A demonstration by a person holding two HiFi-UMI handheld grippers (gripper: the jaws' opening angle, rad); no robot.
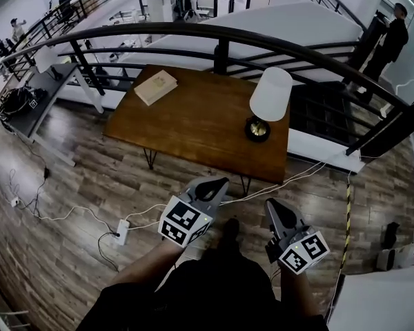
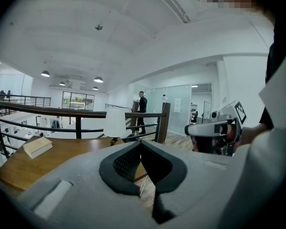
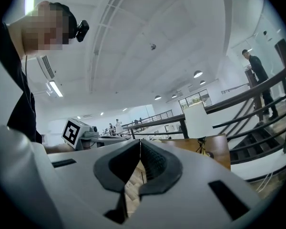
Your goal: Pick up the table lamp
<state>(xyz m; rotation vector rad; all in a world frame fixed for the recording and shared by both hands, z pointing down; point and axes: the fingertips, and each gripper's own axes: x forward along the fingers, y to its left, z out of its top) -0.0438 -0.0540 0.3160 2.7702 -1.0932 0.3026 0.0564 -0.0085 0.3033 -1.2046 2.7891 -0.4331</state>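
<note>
The table lamp (image 1: 270, 95) has a white shade and a dark round base and stands upright near the right edge of the brown wooden table (image 1: 193, 126). My left gripper (image 1: 217, 183) and right gripper (image 1: 272, 207) hover over the floor in front of the table, well short of the lamp. Both are shut and hold nothing. In the left gripper view the lamp (image 2: 115, 123) shows beyond the closed jaws of my left gripper (image 2: 140, 145), with the other gripper to the right. In the right gripper view the lamp (image 3: 201, 122) sits right of my right gripper (image 3: 139, 145).
A closed beige book (image 1: 155, 87) lies on the table's far left corner. A curved black railing (image 1: 221, 47) runs behind the table, with stairs at the right and a person (image 1: 392, 43) beside them. A power strip (image 1: 122, 232) and cables lie on the floor at the left.
</note>
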